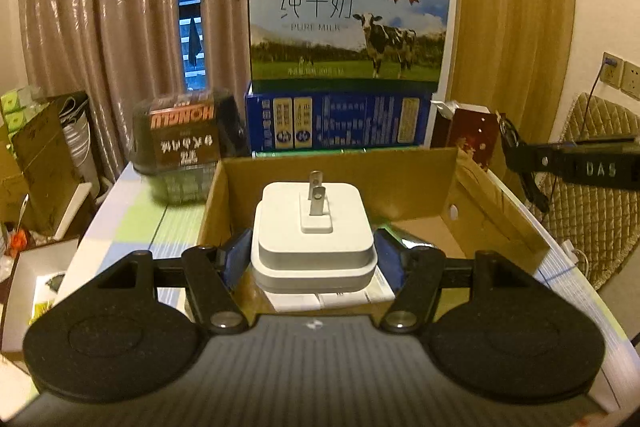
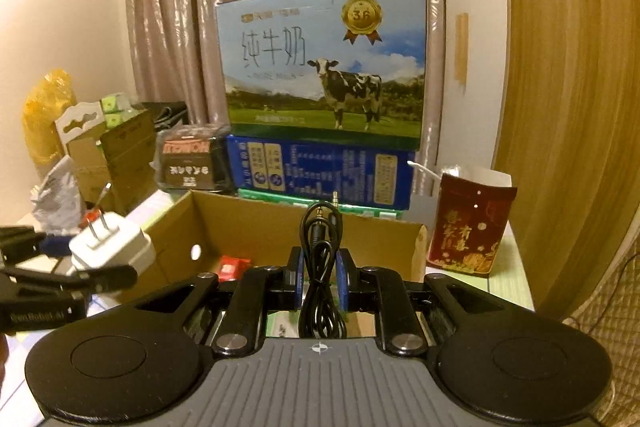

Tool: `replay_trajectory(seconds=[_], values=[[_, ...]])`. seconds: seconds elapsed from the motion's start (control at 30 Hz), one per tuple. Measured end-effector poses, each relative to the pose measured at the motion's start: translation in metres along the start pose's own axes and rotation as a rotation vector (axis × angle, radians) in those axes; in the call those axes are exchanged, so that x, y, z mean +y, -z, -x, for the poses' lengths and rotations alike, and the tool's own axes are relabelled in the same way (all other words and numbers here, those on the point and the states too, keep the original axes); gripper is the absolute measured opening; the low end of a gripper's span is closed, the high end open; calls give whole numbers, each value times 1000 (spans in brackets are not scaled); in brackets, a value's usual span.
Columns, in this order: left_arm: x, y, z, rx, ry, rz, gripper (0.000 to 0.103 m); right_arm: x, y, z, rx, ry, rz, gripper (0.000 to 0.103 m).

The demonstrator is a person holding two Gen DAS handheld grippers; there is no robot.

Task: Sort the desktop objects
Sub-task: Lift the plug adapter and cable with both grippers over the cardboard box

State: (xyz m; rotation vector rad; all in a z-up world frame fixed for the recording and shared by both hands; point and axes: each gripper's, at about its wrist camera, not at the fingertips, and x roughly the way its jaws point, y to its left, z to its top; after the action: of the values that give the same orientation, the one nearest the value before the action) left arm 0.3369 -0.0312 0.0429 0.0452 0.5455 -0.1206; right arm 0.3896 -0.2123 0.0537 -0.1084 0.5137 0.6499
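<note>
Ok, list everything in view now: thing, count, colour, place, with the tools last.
plug adapter: one, white, prongs up, held over the cardboard box
audio cable: one, black, coiled, held in front of the cardboard box
cardboard box: one, brown, open, on the table
red packet: one, red, inside the cardboard box
milk carton: one, blue and green with a cow, stacked behind the box
blue carton: one, blue, under the milk carton
dark tub: one, brown label, left of the blue carton
red paper bag: one, dark red, right of the cardboard box
left tool: one, black, shut on the plug adapter
right tool: one, black, shut on the audio cable
</note>
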Motion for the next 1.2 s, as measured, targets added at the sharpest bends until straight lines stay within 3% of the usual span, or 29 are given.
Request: replay_trajectory(seconds=[0.5,1.2], values=[[24,-7,-46,51,-6,48,61,-13,1,-32,40,26,-35,13],[35,-9,-69,60,-11,62,61,-7,1,-46,51,28,-15,13]])
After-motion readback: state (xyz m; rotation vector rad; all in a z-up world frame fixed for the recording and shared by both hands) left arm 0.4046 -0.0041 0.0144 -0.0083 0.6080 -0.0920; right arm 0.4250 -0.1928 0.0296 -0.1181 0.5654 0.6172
